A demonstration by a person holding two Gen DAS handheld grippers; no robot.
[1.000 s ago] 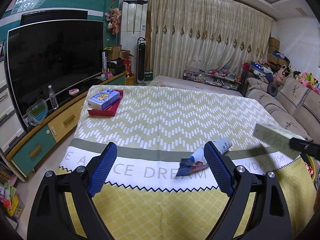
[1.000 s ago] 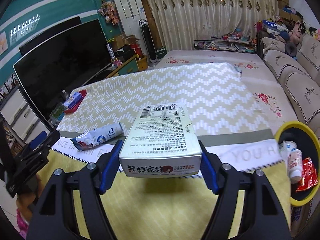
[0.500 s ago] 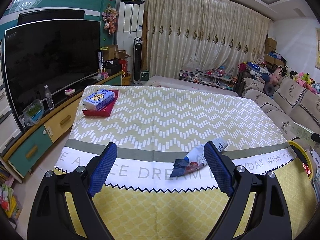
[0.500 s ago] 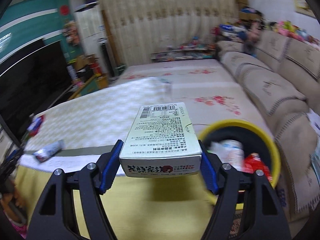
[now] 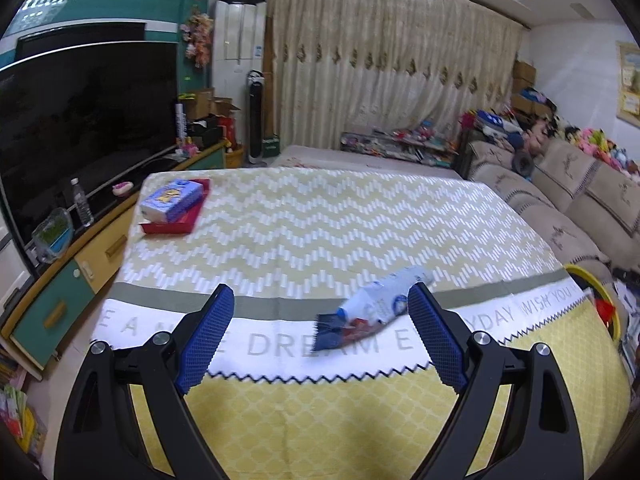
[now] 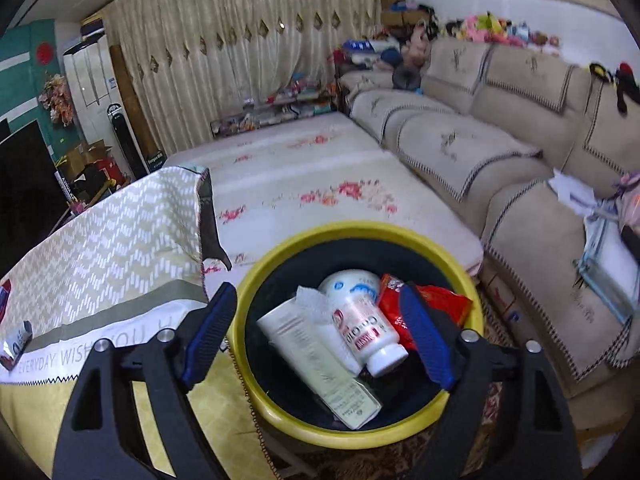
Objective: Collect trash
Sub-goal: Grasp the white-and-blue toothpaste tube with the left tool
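My right gripper hangs over the yellow-rimmed trash bin with its jaws opening and nothing between the pads. Below it the pale cardboard box lies flat inside the bin, next to a white bottle and a red wrapper. My left gripper is open above the near part of the table. A blue and white snack wrapper lies on the tablecloth just ahead of it, close to the right finger and not gripped. The wrapper also shows at the left edge of the right wrist view.
A tissue pack on a red tray sits at the table's far left corner. The bin stands off the table's right end, beside a beige sofa. A TV and low cabinet run along the left.
The right gripper swung right from the table to over the bin and let go of the box, which now lies in the bin. The left gripper stayed open, barely moving.
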